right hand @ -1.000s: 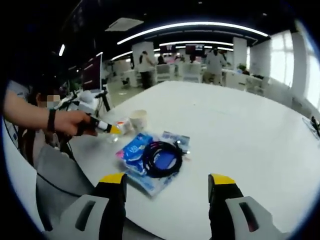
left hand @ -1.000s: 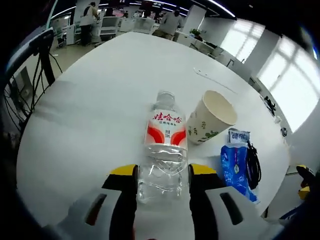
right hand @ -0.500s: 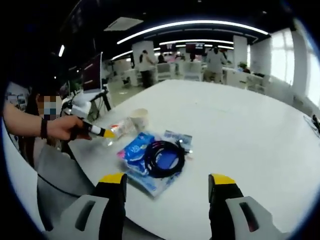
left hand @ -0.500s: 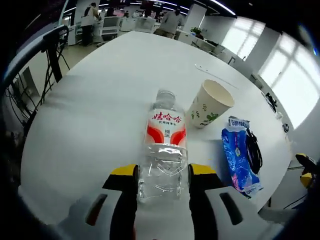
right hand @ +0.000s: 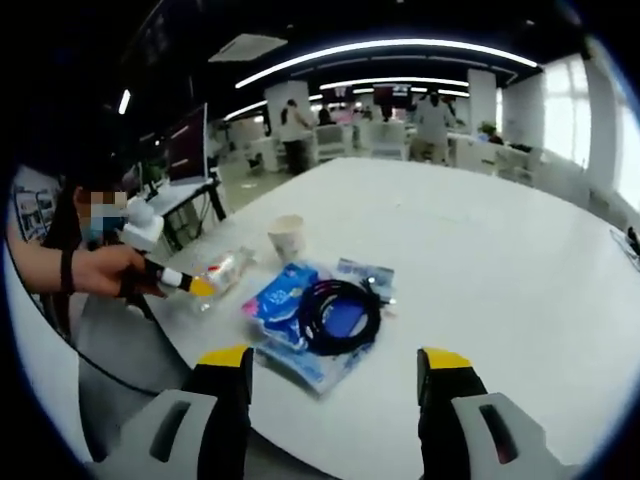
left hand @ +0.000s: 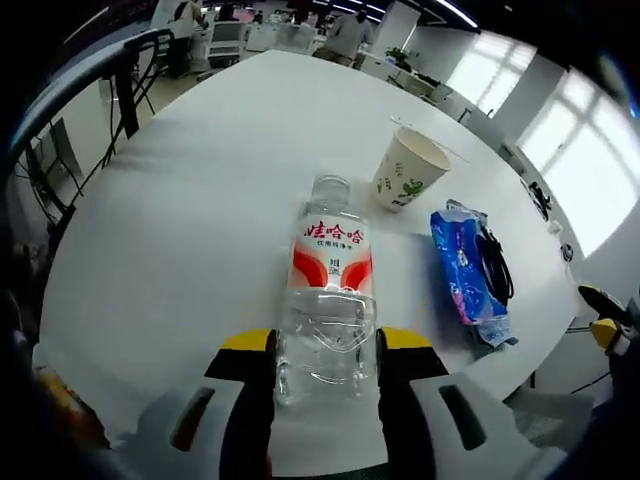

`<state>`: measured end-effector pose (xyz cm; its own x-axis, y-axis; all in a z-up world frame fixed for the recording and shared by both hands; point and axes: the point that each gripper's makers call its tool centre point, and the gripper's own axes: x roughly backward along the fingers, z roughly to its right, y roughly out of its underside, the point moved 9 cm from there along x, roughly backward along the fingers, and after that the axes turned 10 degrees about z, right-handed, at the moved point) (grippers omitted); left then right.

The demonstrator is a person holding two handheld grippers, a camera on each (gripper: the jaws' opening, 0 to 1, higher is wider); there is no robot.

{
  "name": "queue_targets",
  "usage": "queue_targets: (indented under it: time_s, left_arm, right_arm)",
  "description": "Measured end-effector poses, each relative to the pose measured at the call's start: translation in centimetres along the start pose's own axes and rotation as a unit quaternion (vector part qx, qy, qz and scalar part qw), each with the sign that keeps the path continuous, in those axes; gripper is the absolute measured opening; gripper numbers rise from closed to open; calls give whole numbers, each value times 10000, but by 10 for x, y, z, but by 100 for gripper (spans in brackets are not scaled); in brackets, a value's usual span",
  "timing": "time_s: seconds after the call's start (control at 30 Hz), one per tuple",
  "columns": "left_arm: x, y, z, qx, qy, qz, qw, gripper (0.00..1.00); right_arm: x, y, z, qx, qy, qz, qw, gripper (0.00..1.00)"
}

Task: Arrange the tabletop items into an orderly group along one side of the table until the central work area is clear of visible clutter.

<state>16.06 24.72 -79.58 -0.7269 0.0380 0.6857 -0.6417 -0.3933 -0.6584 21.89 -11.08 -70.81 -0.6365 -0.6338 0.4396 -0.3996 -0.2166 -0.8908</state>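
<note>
The left gripper point(left hand: 326, 352) clamps a water bottle point(left hand: 328, 300), probably for regrouping; paper cup point(left hand: 406, 171) at one o'clock. The right gripper point(right hand: 336, 365) hovers agape.

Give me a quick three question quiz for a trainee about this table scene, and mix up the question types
1. True or false: the left tongs are shut on the water bottle.
2. What lies on the blue packet? A) black cable coil B) paper cup C) a spoon
3. Fill in: the right tongs are ____ and hold nothing.

Key: 1 true; 2 A; 3 open.
</note>
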Motion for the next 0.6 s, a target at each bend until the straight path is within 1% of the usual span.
queue_targets:
  time_s: [0.2,0.27,0.33,0.5,0.6]
  left_arm:
    - [6,10,0,-82,39,-110,9999,38]
    - [9,13,2,-138,59,-249,9996,38]
    - [11,15,3,-183,70,-321,9993,38]
    - [16,20,3,-194,103,-400,9990,38]
    - [20,23,4,-278,157,-469,9984,38]
  right_arm:
    - [0,2,-4,-9,-33,-19,10000,68]
    - [0,2,-5,-14,-36,-25,10000,68]
    - [0,3,-6,-21,-35,-32,10000,68]
    - [-2,3,-10,-21,-53,-30,10000,68]
    - [-2,2,-12,-37,-45,-20,10000,68]
